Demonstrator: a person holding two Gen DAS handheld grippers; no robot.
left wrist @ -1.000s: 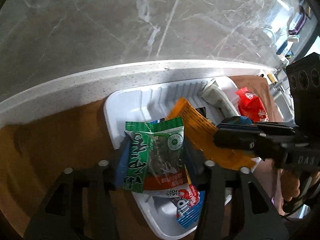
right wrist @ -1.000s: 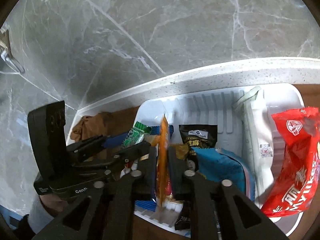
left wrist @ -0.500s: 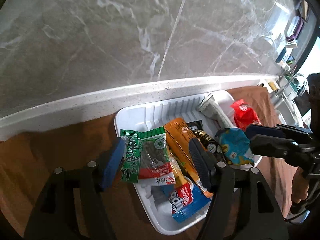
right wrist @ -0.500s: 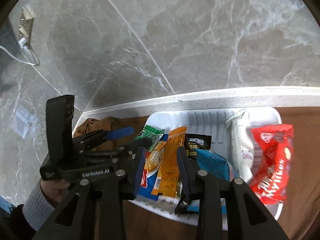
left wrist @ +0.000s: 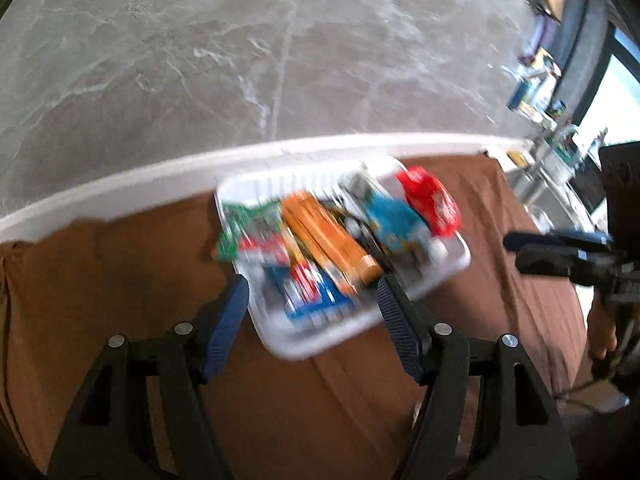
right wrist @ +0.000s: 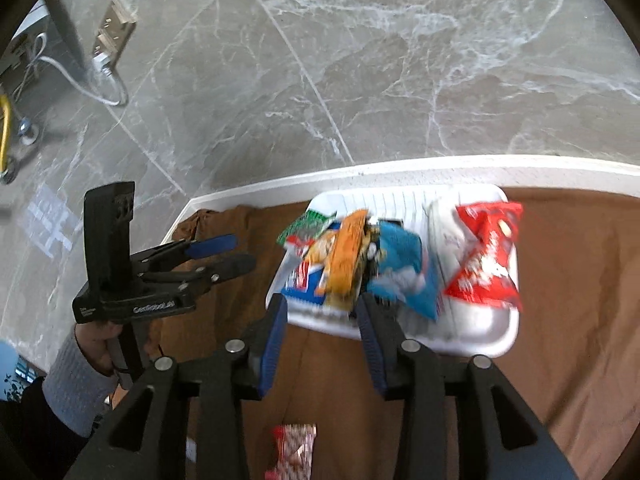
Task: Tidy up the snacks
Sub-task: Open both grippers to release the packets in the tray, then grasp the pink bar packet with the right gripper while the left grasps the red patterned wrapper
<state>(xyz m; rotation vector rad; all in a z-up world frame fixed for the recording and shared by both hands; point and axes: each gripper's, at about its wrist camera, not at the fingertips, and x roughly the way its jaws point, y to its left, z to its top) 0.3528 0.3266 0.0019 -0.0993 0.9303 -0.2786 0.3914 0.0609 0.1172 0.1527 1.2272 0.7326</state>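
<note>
White lettering on the side of the left gripper read roughly "GenRobot.AI". The snack packets' printing was too blurred to read.

The white tray is looking like smooth moulded plastic with a ribbed floor. The snack packets in it are showing glossy, crinkled foil or film wrappers. The brown cloth under the tray is lying matt and softly creased. The grey marble floor is gleaming, polished and veined. The blue pads on the matt black plastic fingers are appearing finely ribbed.
</note>
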